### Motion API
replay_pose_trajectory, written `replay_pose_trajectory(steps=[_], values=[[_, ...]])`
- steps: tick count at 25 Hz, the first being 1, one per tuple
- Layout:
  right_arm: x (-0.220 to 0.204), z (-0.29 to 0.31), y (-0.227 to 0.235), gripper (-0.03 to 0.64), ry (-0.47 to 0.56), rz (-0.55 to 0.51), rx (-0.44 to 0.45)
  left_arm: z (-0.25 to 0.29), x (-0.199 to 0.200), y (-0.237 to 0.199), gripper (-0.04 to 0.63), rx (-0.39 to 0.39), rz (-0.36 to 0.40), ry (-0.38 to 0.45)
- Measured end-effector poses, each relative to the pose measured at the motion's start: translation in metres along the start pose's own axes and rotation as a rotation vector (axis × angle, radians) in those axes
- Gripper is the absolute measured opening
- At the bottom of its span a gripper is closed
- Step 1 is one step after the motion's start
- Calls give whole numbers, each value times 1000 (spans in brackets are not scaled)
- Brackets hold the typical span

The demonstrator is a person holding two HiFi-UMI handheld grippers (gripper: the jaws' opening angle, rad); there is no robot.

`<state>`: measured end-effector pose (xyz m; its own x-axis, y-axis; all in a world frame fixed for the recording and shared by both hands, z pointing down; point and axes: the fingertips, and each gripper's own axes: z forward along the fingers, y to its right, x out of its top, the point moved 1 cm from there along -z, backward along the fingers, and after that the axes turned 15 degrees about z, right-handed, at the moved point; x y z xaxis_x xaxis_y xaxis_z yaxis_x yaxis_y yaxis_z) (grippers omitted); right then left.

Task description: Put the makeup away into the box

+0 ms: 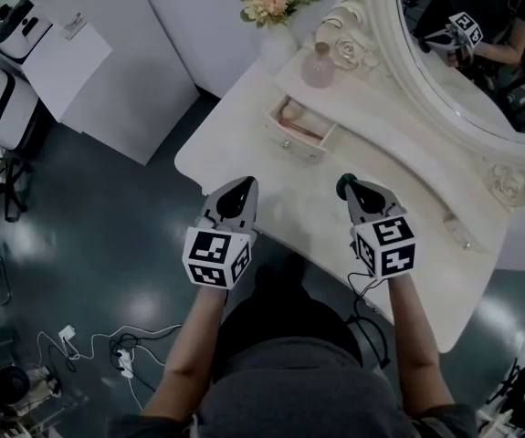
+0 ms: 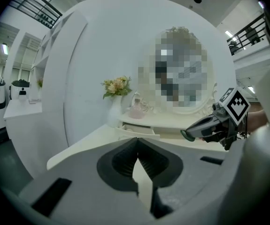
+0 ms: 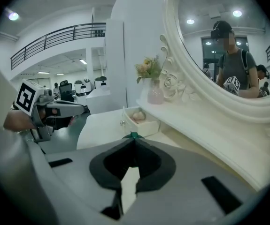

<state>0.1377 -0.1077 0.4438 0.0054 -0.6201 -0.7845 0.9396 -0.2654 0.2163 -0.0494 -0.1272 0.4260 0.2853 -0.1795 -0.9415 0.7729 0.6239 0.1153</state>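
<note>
A small dark green makeup piece shows at the tips of my right gripper, which is shut on it above the white vanity top. In the right gripper view only a green sliver peeks out where the jaws meet. The left gripper view shows it from the side as a green cap. The box is an open little drawer with pinkish items inside, farther back between the two grippers. My left gripper hovers over the table's left part, shut with nothing in it.
A pink perfume bottle and a vase of flowers stand on the raised shelf behind the drawer. The oval mirror fills the right. White cabinets stand at the left, and cables lie on the dark floor.
</note>
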Motion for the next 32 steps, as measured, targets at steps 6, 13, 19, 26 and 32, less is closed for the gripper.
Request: replay_pose_trajectory(steps=[6,13,19,26,32], values=[[35,13,-10,6,69,-52,23,-6,6,-7,5,41,20,3],[64,27,-22,6,128,-75,39,-5,7,-13,5,66,10,-1],[81,38,-26,6,161,-68,13,6,8,-30,5,56,2,1],[99,62,-21,6,155,-51,-37,32,13,-56,5,7,9,7],[107,87,-24,6,132,-66,-64,55,14,-75,5,-31,6,9]])
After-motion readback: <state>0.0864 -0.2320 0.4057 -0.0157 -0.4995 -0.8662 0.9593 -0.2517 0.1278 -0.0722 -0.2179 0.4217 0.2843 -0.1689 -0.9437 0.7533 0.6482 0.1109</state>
